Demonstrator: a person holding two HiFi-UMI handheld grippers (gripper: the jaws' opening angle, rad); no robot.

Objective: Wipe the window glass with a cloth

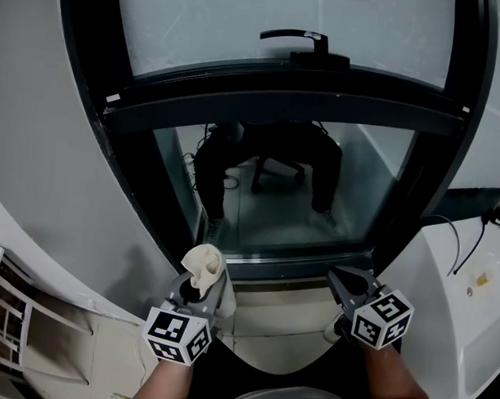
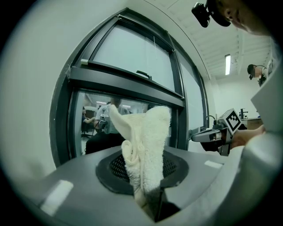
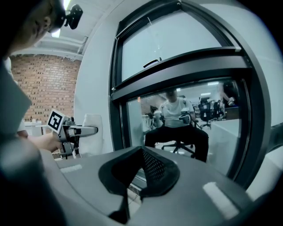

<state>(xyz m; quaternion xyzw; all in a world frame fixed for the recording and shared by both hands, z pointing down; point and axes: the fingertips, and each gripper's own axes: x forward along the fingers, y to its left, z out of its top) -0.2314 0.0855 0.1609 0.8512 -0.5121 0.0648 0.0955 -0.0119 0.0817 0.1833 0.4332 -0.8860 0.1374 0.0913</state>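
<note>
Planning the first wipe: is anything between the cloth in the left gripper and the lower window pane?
Nothing visible. The cloth, clamped in the left gripper, faces the lower pane across open air.

Left gripper [image 1: 199, 293] pinches a cloth [image 1: 204, 265] just below the glass [image 1: 356, 198]; right gripper [image 1: 339, 279], fingers together, hangs alongside.

Left gripper [image 1: 202, 293] clamps cloth [image 1: 205, 265]; right gripper [image 1: 339, 279] closed, empty.
</note>
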